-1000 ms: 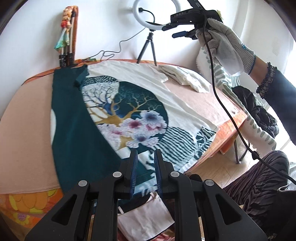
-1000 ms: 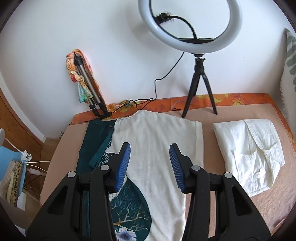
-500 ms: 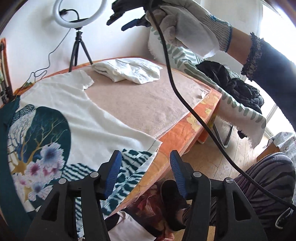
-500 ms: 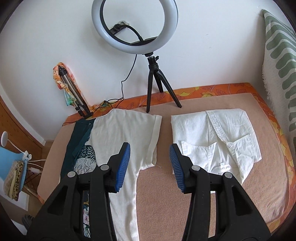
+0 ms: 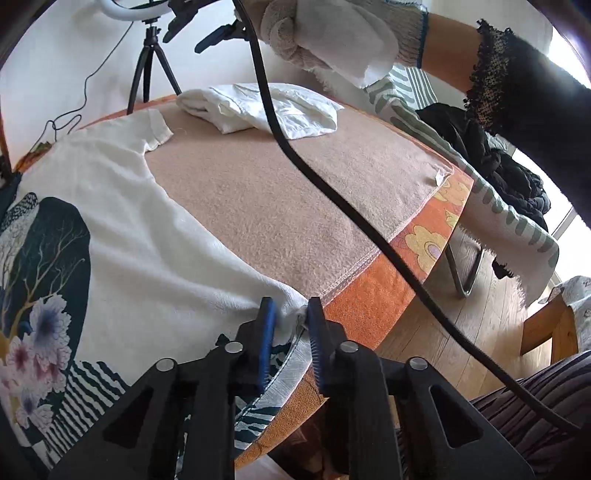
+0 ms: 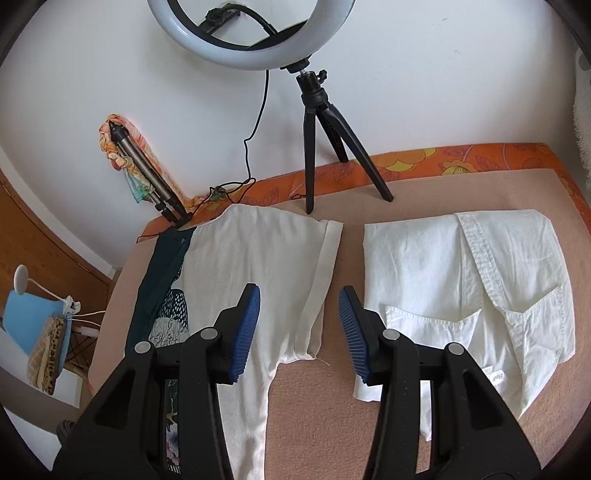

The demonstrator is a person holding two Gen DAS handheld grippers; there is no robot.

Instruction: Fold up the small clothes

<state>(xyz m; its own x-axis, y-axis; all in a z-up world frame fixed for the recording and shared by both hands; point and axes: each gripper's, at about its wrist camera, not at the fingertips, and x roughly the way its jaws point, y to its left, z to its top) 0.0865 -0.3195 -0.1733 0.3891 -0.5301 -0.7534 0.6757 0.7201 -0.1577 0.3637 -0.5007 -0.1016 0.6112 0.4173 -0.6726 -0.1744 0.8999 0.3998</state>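
The left gripper (image 5: 289, 314) sat at the near edge of the table, its blue-padded jaws drawn close together on the white hem corner of the printed T-shirt (image 5: 122, 236); a small bunch of cloth showed between the pads, so it appeared to be pinching the fabric, though the contact itself was partly hidden by the fingers. From that corner the shirt lay spread flat toward the far left, white on the near side with a dark teal tree-and-flower print further over, one short sleeve reaching toward the back of the table. The right gripper (image 6: 298, 308) was held above the table with its jaws wide apart and nothing between them, over the gap between the shirt's sleeve and a folded white garment (image 6: 469, 295) lying just beside it to the right. Both garments rested on a beige blanket (image 5: 295, 184), which covered an orange flowered cloth (image 5: 424, 240) at the table's edge. A ring light on a black tripod (image 6: 317, 122) stood at the back against the white wall, and a black cable (image 5: 332, 192) trailed from the gloved right hand (image 5: 332, 33) across the left wrist view.
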